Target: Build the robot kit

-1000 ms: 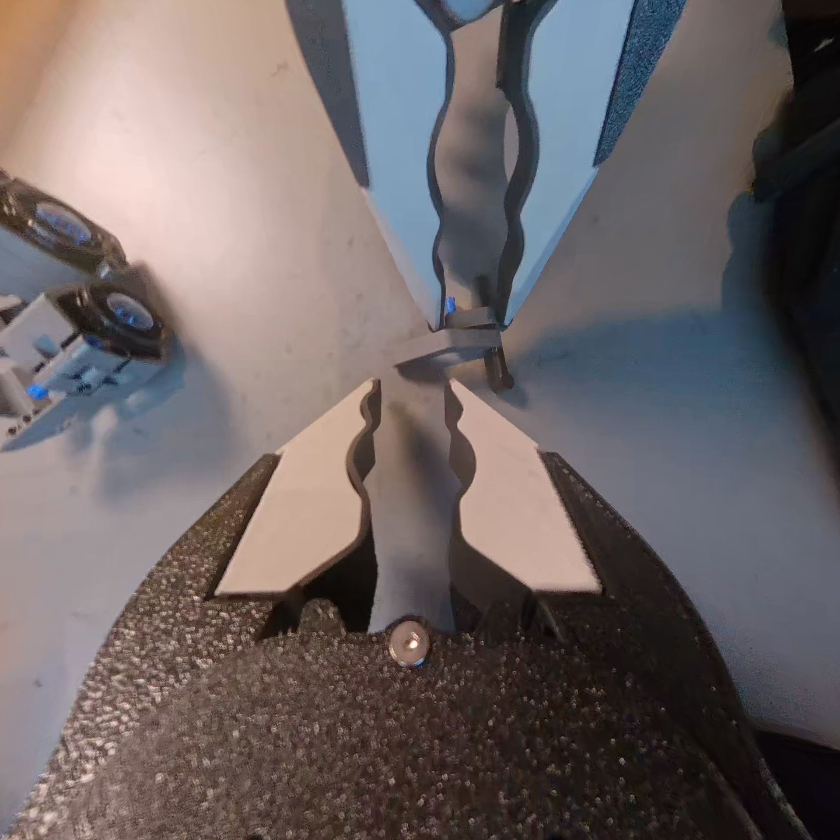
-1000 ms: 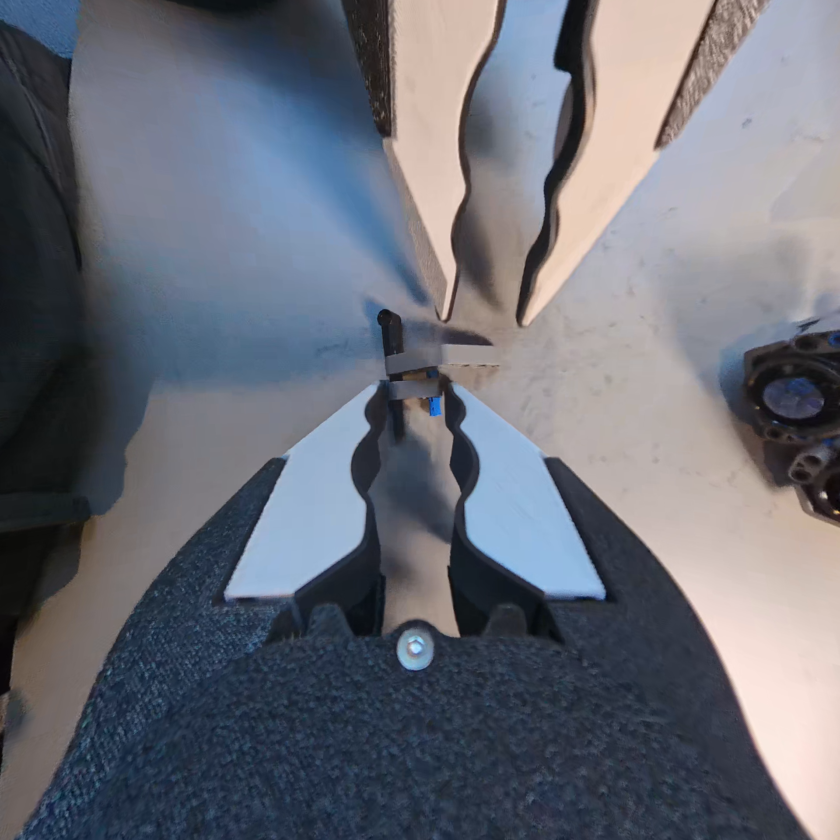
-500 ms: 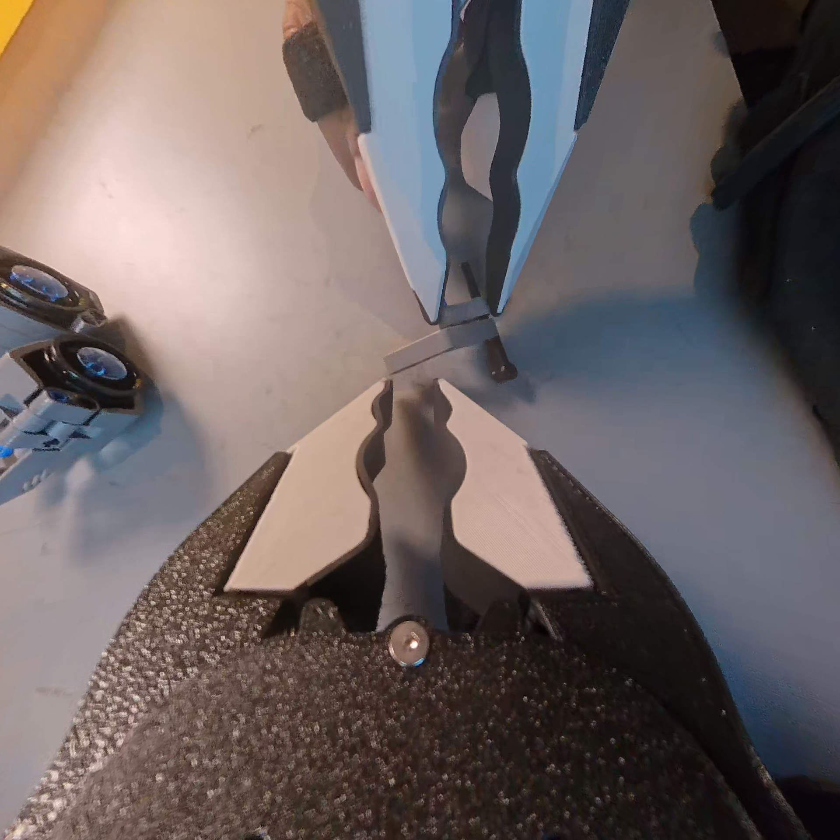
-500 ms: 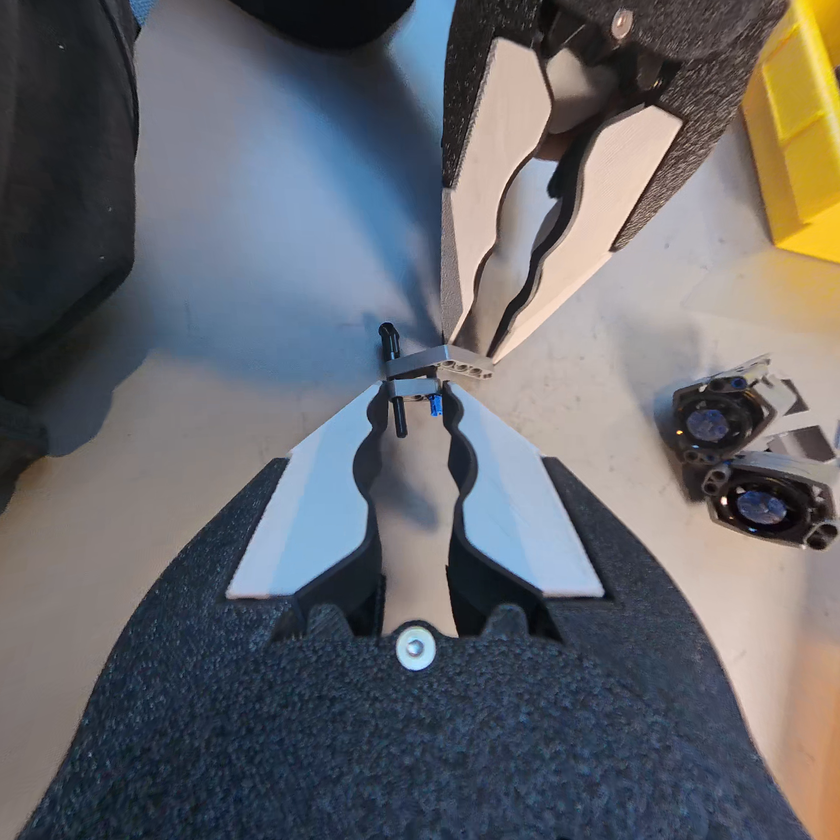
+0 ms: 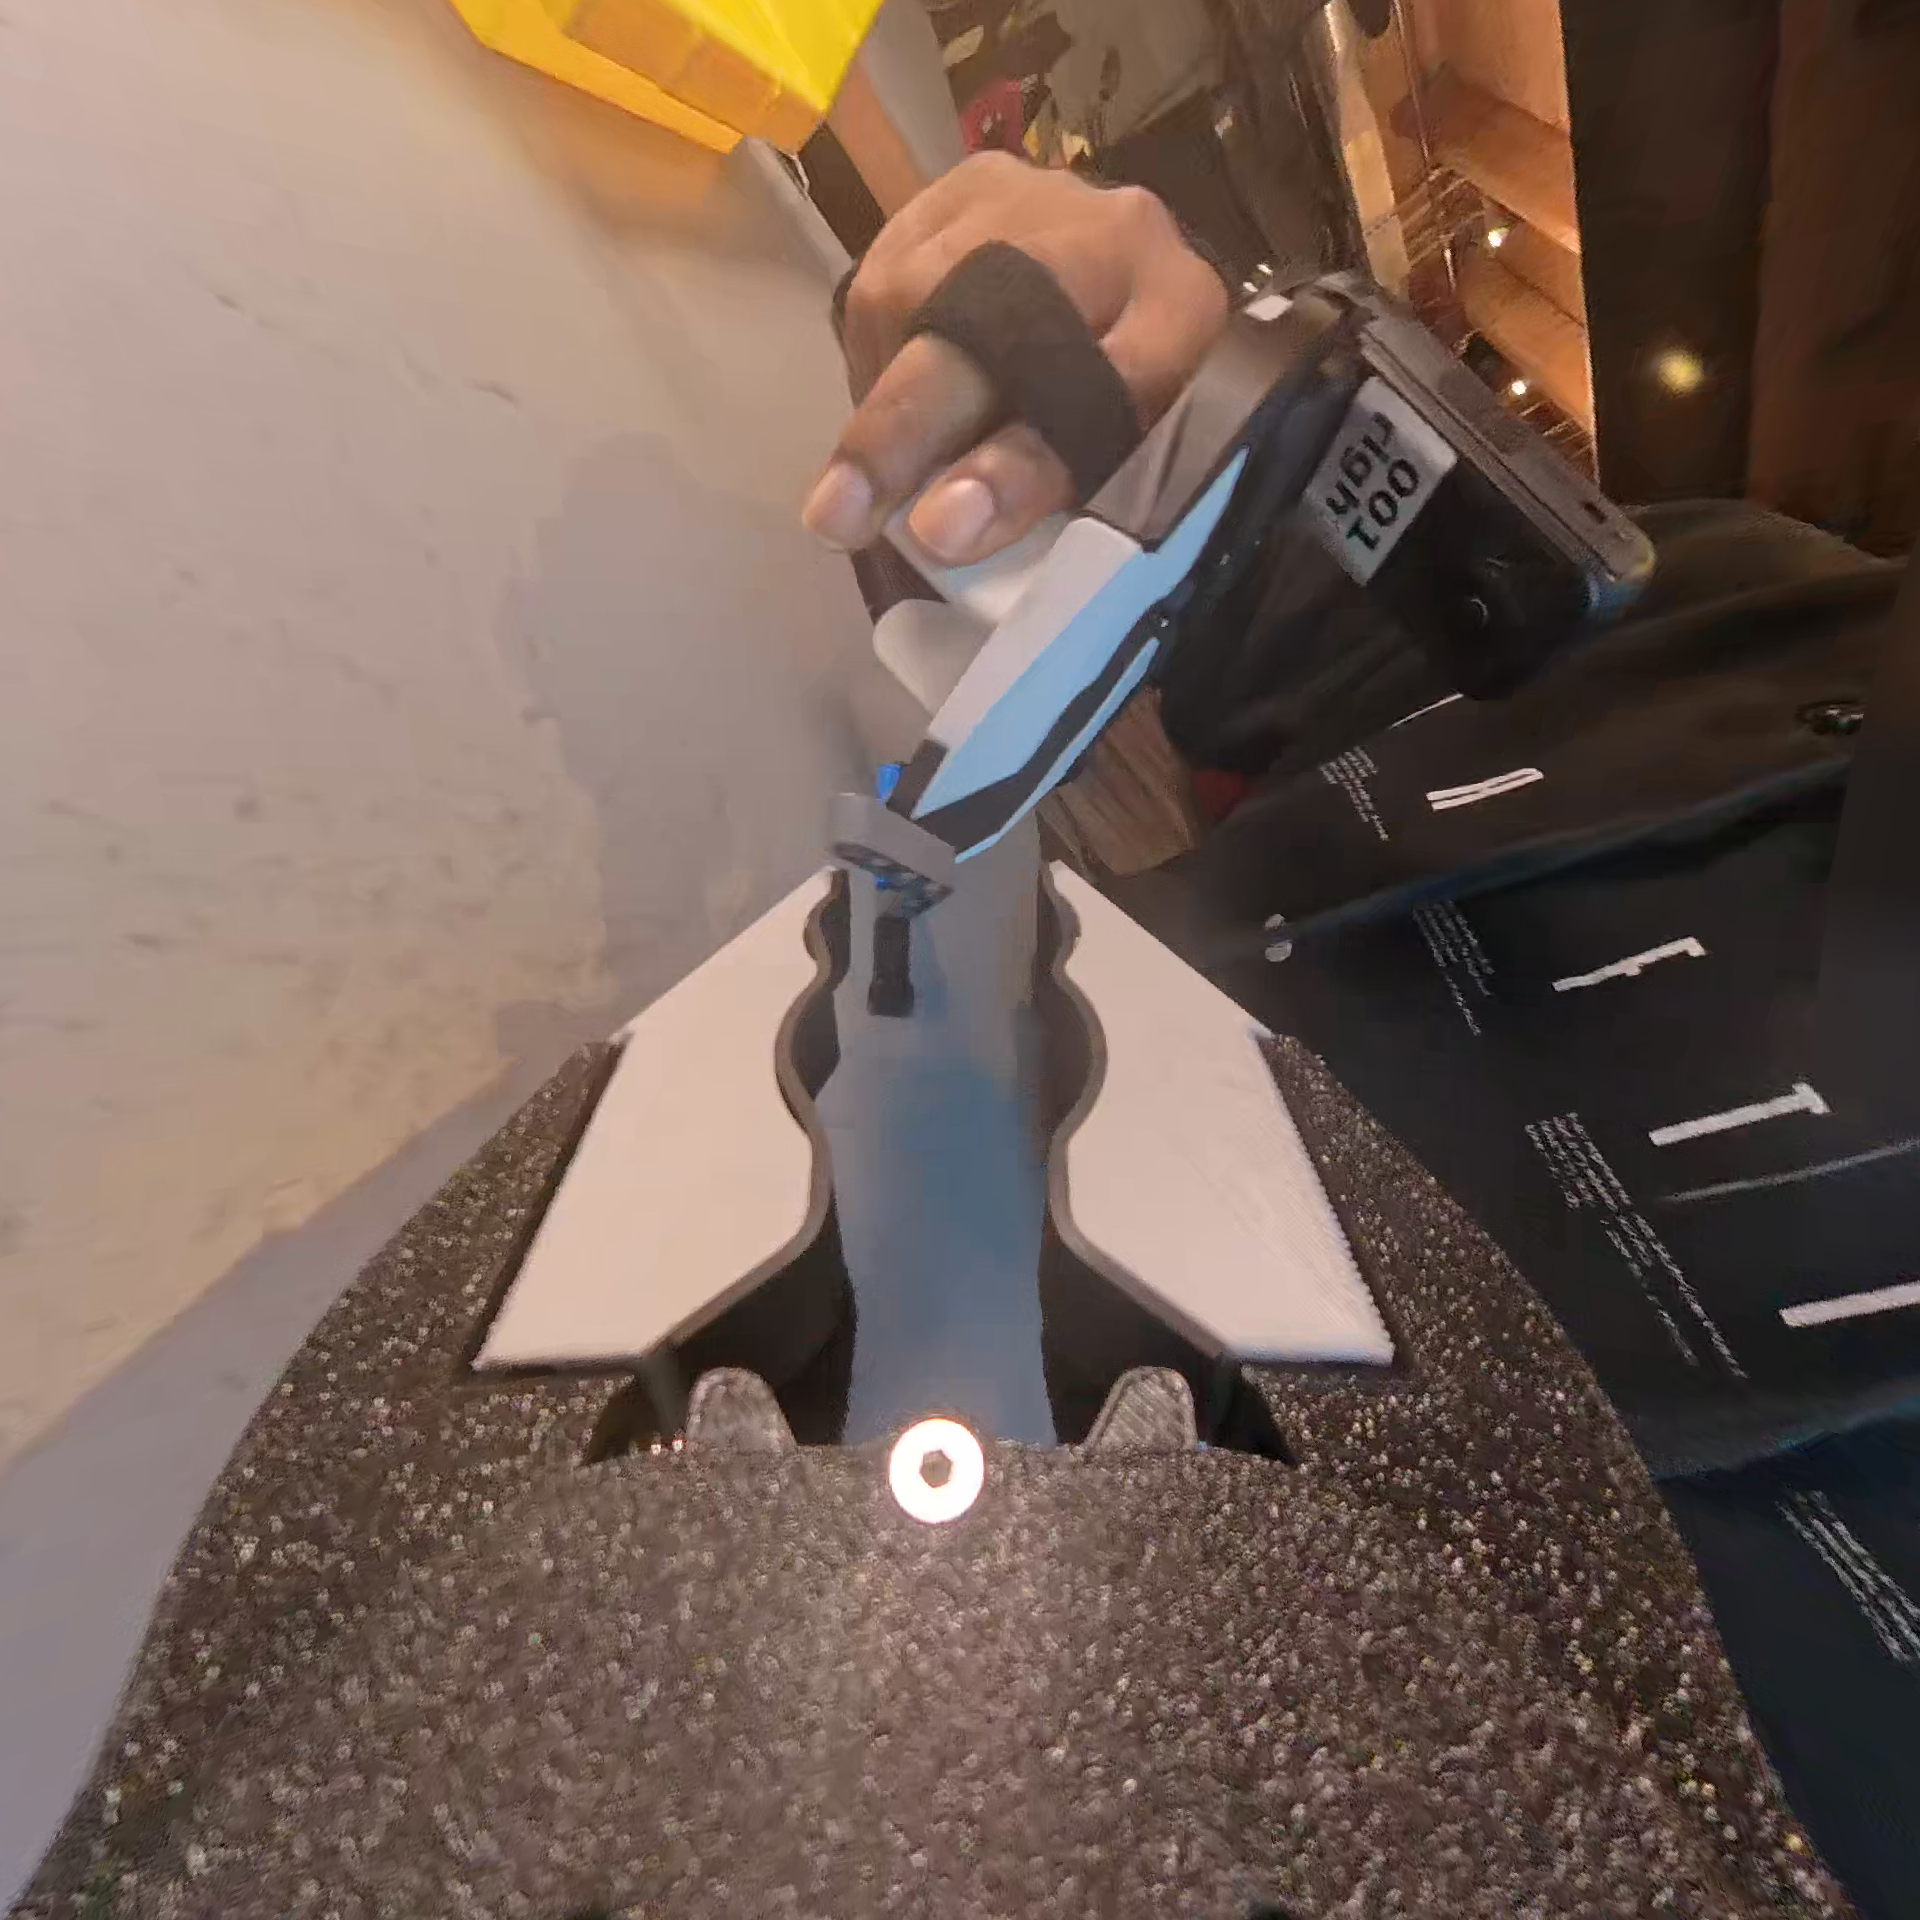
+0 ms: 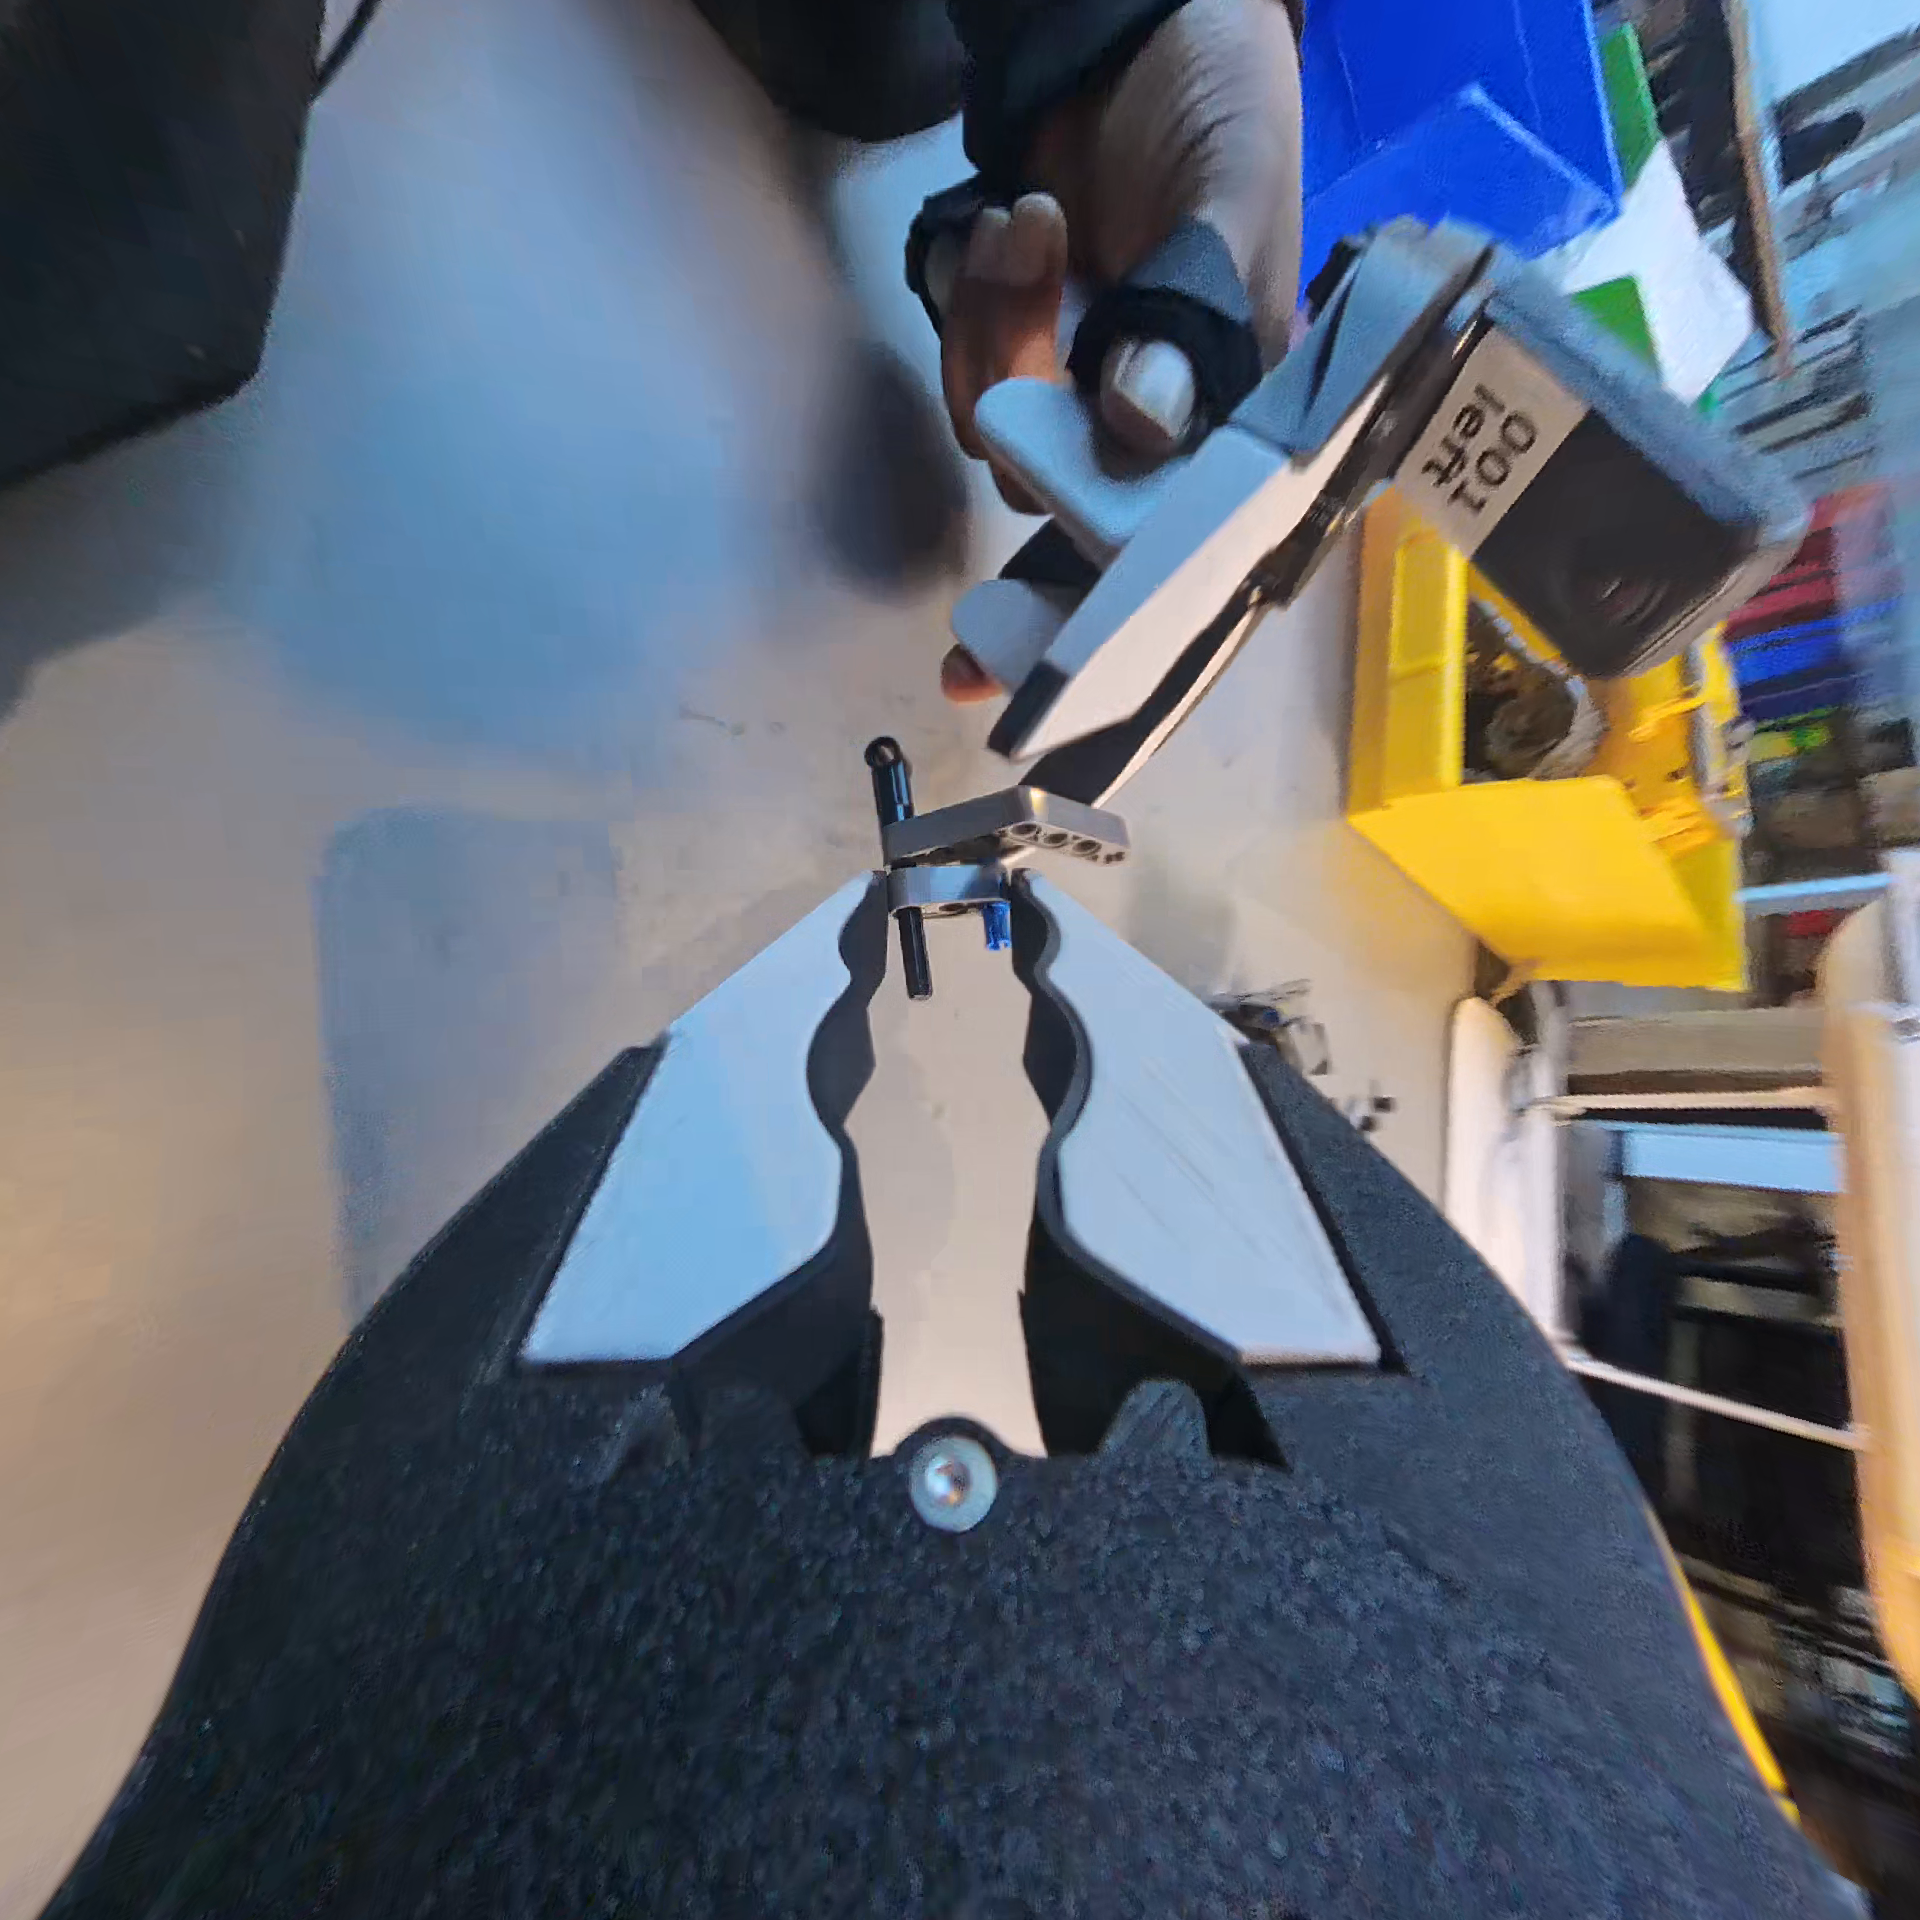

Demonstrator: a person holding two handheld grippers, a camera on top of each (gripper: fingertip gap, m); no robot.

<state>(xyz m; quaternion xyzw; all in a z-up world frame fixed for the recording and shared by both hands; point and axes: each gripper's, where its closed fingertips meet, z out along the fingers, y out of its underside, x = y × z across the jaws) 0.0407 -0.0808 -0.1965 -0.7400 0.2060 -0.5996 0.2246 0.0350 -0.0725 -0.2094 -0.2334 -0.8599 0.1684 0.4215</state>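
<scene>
My right gripper [image 6: 948,888] is shut on a small grey beam [image 6: 940,891] that carries a black axle [image 6: 904,883] and a blue pin [image 6: 995,923]. A longer grey beam with holes [image 6: 1039,826] sits on the same axle just beyond it. The assembly is held in the air above the pale table [image 6: 520,520]. My left gripper [image 5: 940,883] is open and empty, and the assembly [image 5: 883,842] hangs by its left fingertip. In the right wrist view the left gripper [image 6: 1044,769] comes in from the upper right, its tip at the longer beam's far edge.
A yellow bin [image 6: 1538,862] stands at the table's far side and also shows in the left wrist view [image 5: 675,62]. Blue bins [image 6: 1455,156] and shelving lie behind it. A black printed garment [image 5: 1558,987] lies on the right. Hands [image 5: 997,343] hold both grippers. Both grippers' tips are close together, under 4 cm apart. It is some 15 cm from my left tips to the black printed garment [image 5: 1558,987].
Both grippers have risen off the table and tilted, carrying the assembly up. The left gripper's fingers stand wider apart. The black round parts have left both views.
</scene>
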